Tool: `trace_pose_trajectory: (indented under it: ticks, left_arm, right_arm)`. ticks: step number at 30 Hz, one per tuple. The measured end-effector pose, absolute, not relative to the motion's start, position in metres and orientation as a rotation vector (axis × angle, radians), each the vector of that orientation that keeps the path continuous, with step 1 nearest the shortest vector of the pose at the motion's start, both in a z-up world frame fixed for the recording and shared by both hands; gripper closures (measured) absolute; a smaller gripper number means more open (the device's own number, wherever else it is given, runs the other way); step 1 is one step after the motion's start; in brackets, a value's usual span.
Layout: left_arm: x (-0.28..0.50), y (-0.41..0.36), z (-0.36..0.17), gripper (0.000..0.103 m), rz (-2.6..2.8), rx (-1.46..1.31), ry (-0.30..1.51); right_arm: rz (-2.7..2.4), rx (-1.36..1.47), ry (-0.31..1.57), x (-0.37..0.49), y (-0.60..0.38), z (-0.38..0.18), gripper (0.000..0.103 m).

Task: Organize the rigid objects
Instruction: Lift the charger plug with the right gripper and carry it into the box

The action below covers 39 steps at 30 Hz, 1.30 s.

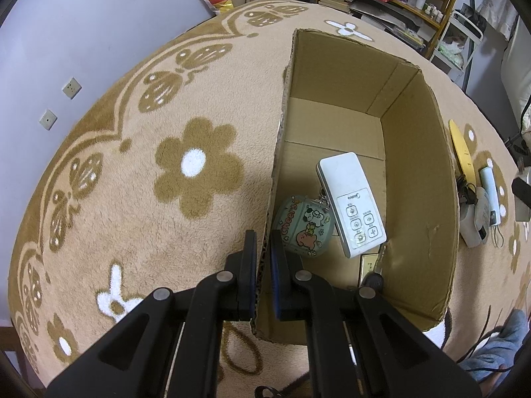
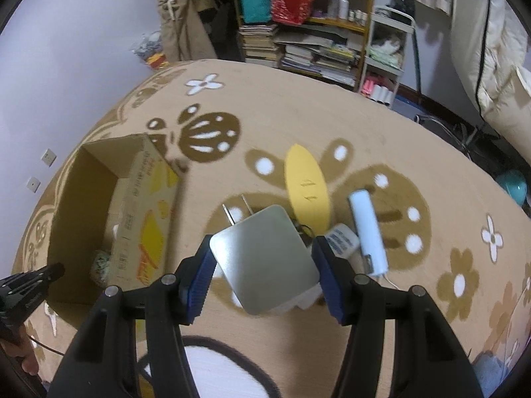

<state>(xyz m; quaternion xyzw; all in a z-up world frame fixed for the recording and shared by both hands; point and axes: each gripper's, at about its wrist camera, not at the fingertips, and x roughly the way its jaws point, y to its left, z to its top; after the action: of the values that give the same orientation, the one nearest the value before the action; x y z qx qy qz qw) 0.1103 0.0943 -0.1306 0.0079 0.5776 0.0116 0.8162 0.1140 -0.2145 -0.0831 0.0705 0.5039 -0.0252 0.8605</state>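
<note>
left gripper (image 1: pixel 264 255) clamped on box (image 1: pixel 419 152) near wall, one finger inside, one outside. in box: remote (image 1: pixel 348 199), round case (image 1: pixel 303 225), key (image 1: pixel 376 272). right gripper (image 2: pixel 265 265) clamped on charger (image 2: pixel 265 258), prongs pointing away, held above rug (image 2: pixel 332 116). yellow card (image 2: pixel 307 182), white stick (image 2: pixel 366 232) on rug, right of box.

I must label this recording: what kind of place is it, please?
Most likely a room in a home: a plush flower-patterned carpet covers the floor, a crowded bookshelf stands against the wall, and bedding lies at the right.
</note>
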Motion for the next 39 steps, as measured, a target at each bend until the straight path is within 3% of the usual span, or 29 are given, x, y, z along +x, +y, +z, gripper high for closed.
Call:
trace_pose_trajectory:
  ticks: [23, 39]
  left_arm:
    - [0.113, 0.093, -0.130, 0.096, 0.021, 0.022, 1.228]
    - [0.113, 0.092, -0.131, 0.096, 0.017, 0.020, 1.229]
  right_arm:
    - [0.182, 0.187, 1.032, 0.140, -0.105, -0.069, 0.041]
    - [0.244, 0.248, 1.068, 0.155, -0.073, -0.100, 0.040]
